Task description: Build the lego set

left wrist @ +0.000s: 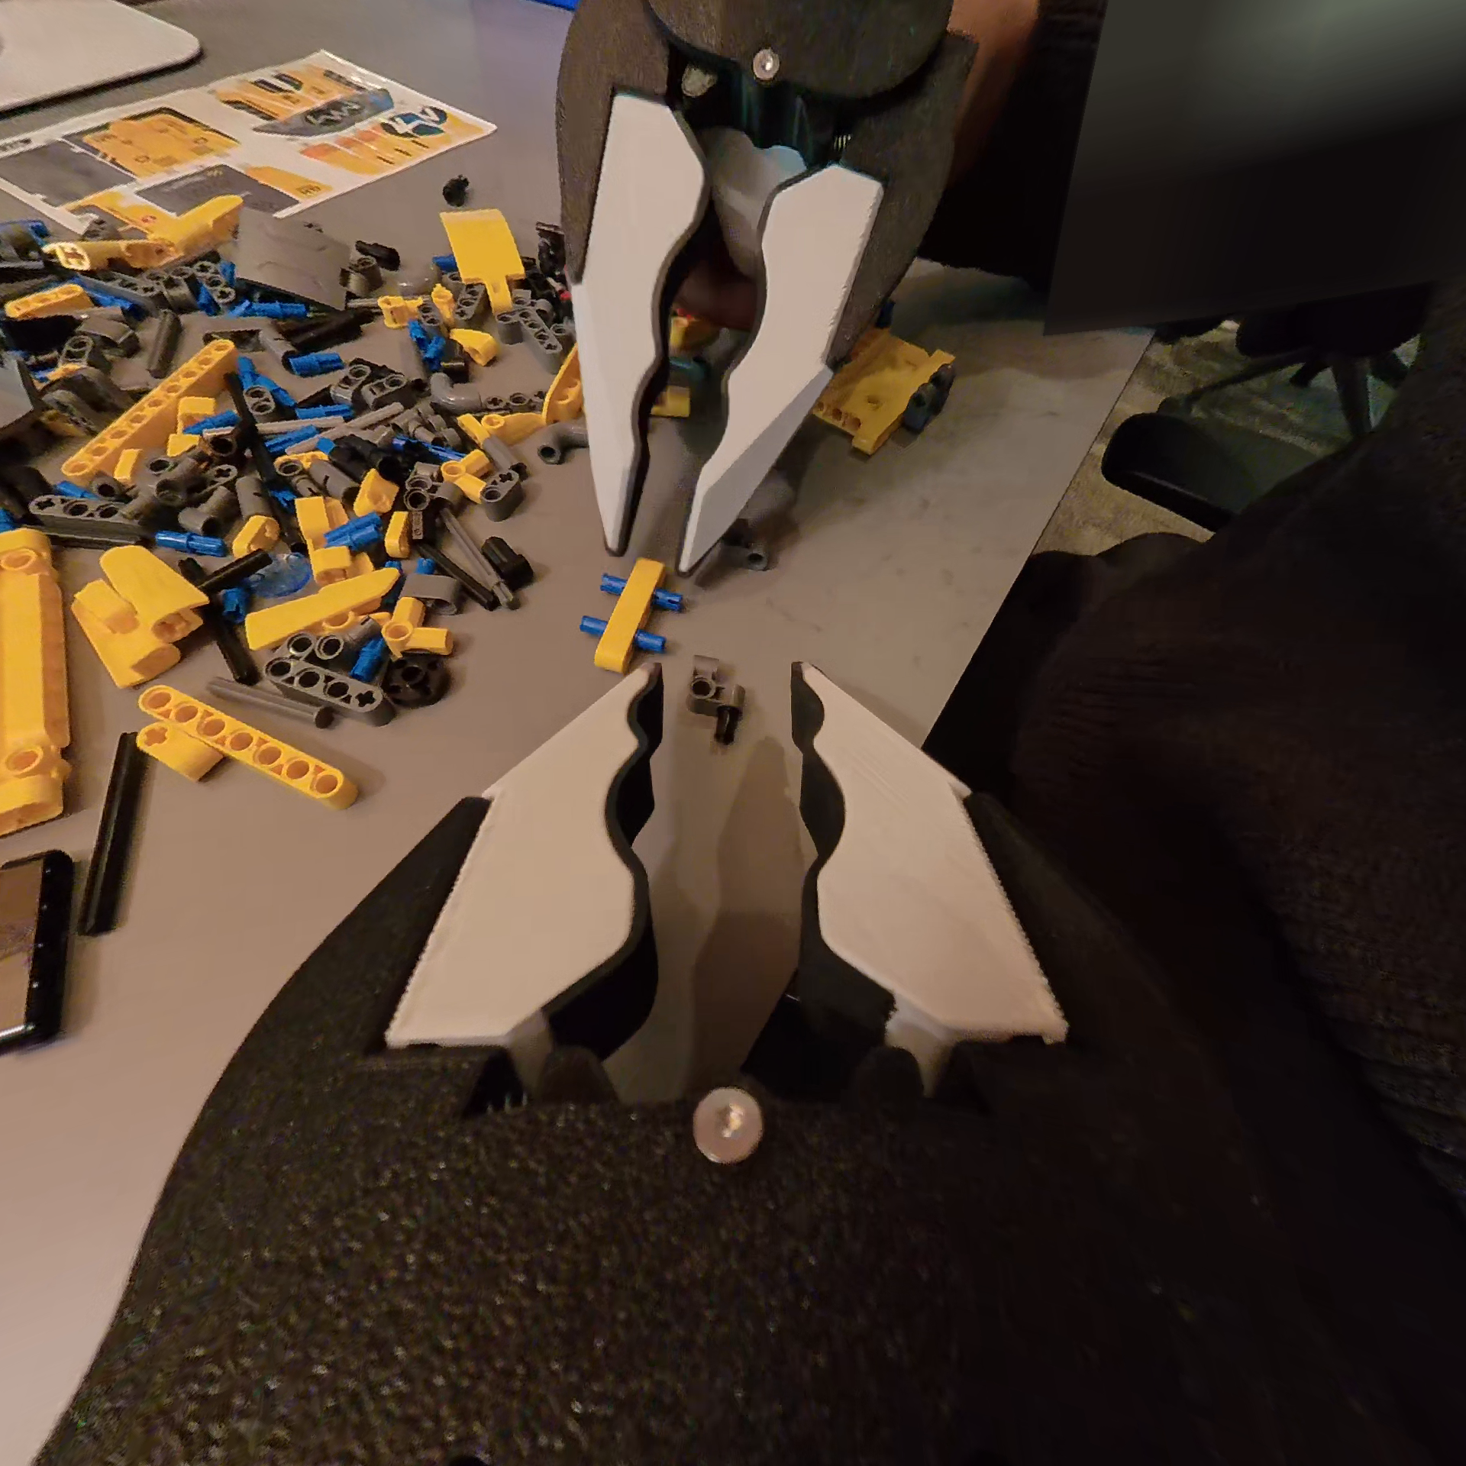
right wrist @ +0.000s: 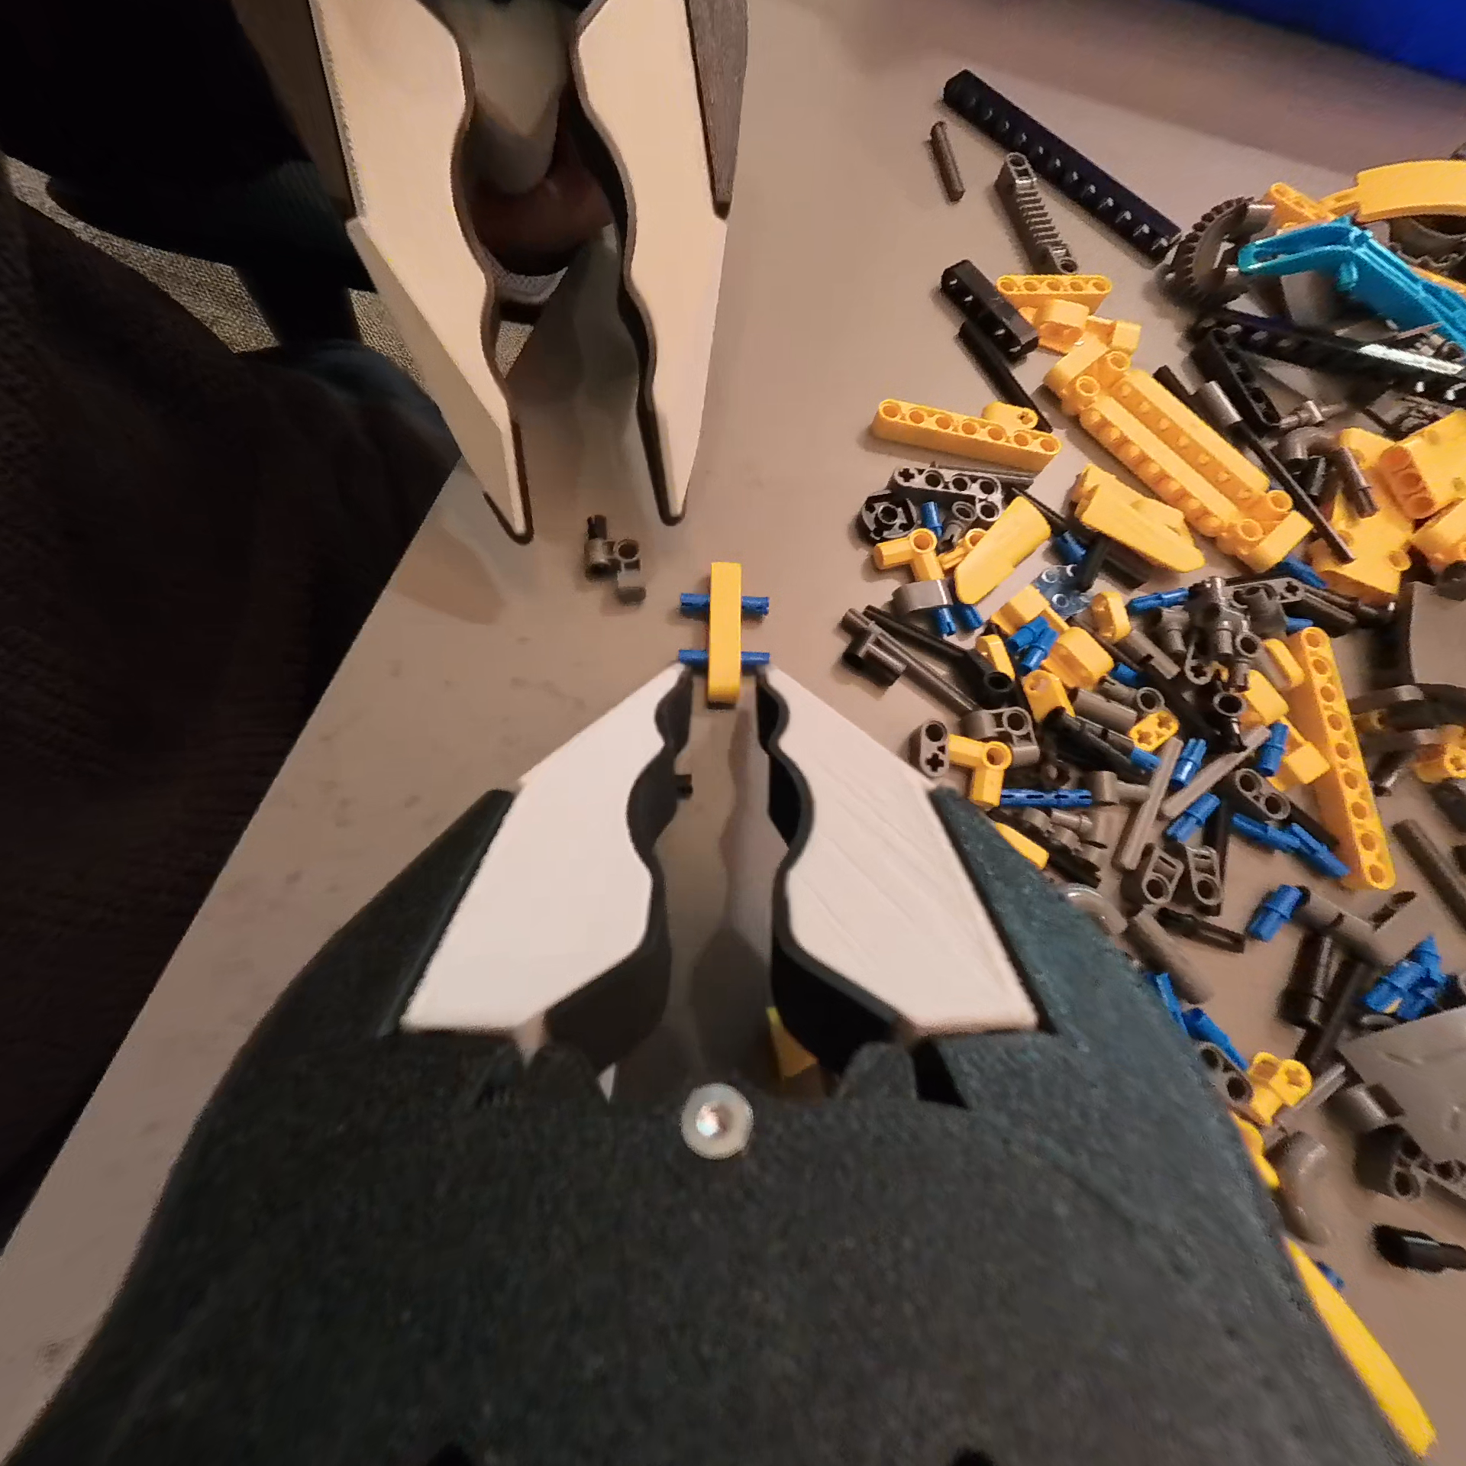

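A short yellow beam (left wrist: 631, 615) with two blue pins through it lies on the grey table (left wrist: 833, 603). A small grey connector (left wrist: 711, 692) with a black pin lies just beside it. My left gripper (left wrist: 726, 674) is open, its fingertips on either side of the grey connector without touching it. It shows at the top of the right wrist view (right wrist: 595, 523), above the connector (right wrist: 615, 563). My right gripper (right wrist: 723, 670) is open a little, its tips flanking the near end of the yellow beam (right wrist: 723, 627). In the left wrist view it (left wrist: 652, 555) comes down from the top.
A spread pile of yellow, grey, black and blue building parts (left wrist: 278, 476) covers the table's left side, also in the right wrist view (right wrist: 1190, 635). A printed sheet (left wrist: 238, 135) lies behind it. A phone (left wrist: 24, 952) lies at the left edge. The table edge (left wrist: 1031, 516) runs close on the right, by a person's dark clothing (left wrist: 1229, 793). Tip to tip, the grippers are about 5 cm apart.
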The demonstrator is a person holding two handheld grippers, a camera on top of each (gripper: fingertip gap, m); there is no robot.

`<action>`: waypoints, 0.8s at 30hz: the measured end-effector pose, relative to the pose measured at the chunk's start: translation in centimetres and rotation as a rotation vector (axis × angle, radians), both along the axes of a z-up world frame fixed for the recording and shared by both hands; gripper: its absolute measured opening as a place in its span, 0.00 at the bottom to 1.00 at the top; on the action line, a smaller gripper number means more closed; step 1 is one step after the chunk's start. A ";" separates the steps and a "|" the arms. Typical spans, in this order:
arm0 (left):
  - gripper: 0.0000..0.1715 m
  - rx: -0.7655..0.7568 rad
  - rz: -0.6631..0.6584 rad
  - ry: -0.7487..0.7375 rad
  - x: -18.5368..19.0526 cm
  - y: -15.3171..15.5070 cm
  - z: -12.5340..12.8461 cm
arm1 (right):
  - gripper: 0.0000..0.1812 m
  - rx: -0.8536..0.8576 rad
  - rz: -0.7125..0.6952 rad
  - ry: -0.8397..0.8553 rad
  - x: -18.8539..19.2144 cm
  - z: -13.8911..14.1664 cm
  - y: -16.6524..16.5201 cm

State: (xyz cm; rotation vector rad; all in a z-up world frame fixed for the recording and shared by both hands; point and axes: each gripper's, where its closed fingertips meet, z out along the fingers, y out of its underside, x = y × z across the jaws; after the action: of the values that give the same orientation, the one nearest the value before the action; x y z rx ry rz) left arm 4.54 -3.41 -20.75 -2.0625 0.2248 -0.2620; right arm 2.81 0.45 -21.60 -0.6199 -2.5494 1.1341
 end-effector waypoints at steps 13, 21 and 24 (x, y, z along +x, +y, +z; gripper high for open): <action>0.14 0.011 0.047 0.043 -0.5 0.8 0.8 | 0.16 -0.008 -0.006 -0.009 2.5 1.2 1.8; 0.14 -0.064 0.079 0.011 -2.2 1.4 1.0 | 0.16 0.028 0.017 -0.003 2.9 0.2 1.7; 0.14 -0.107 0.074 0.031 -2.5 1.8 0.7 | 0.16 0.034 0.026 -0.001 2.8 -0.1 1.5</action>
State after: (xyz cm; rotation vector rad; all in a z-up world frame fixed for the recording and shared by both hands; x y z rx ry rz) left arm 2.02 -1.64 -20.10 -2.1767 0.1560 -0.2010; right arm 5.65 1.96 -21.67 -0.5803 -2.5792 1.0970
